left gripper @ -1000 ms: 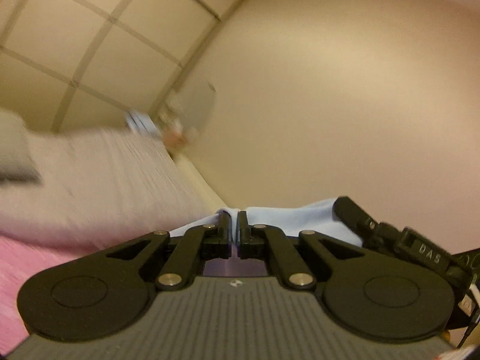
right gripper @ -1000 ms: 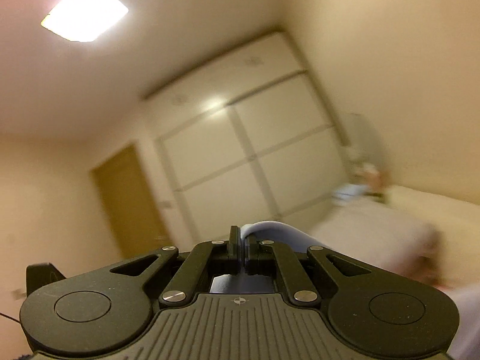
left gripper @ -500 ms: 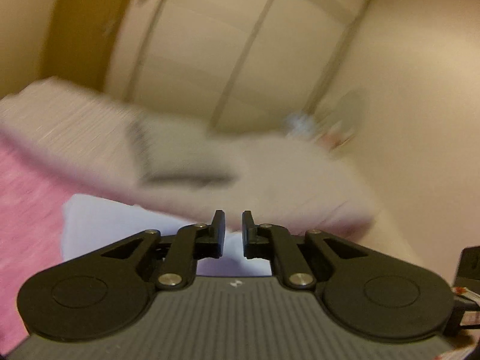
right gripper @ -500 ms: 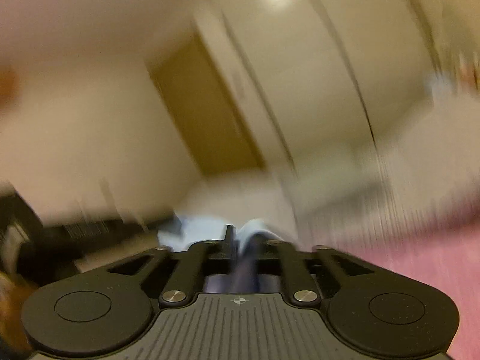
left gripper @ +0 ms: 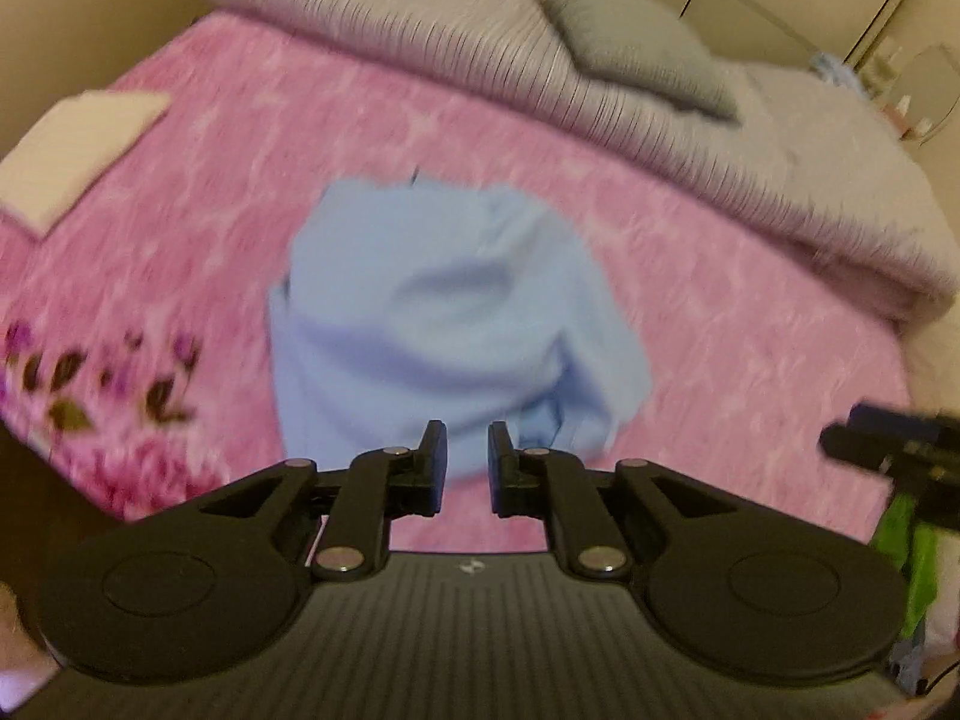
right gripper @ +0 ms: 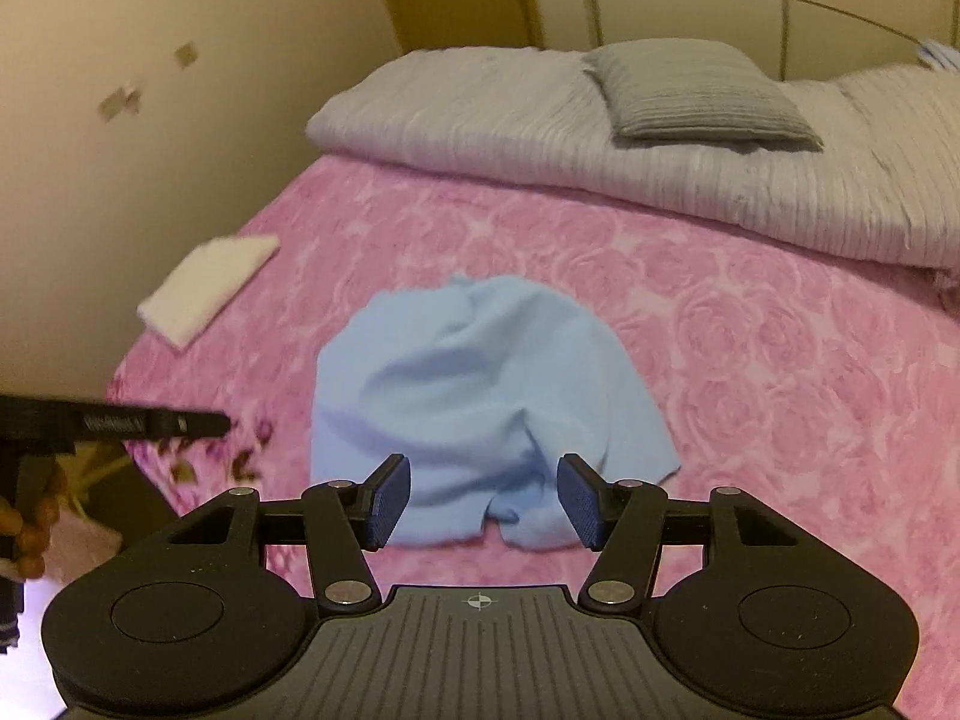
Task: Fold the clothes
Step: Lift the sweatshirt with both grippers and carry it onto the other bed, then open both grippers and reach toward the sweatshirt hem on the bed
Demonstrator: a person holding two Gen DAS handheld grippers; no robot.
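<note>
A light blue garment [left gripper: 456,324] lies crumpled in a heap on the pink bedspread [left gripper: 750,348]; it also shows in the right wrist view [right gripper: 480,414]. My left gripper [left gripper: 467,456] is open a little and empty, held above the garment's near edge. My right gripper [right gripper: 483,498] is wide open and empty, also above the near edge. The left gripper's body [right gripper: 114,423] shows at the left of the right wrist view.
A folded white cloth [right gripper: 207,288] lies on the bed's left edge, also in the left wrist view [left gripper: 78,150]. A rolled grey quilt [right gripper: 600,150] with a grey pillow [right gripper: 696,96] on it lies across the far side. Wardrobe doors and a wall stand behind.
Both grippers held the blue garment up facing the room; they have let it go. It now lies on the bed, and both cameras have swung down toward it.
</note>
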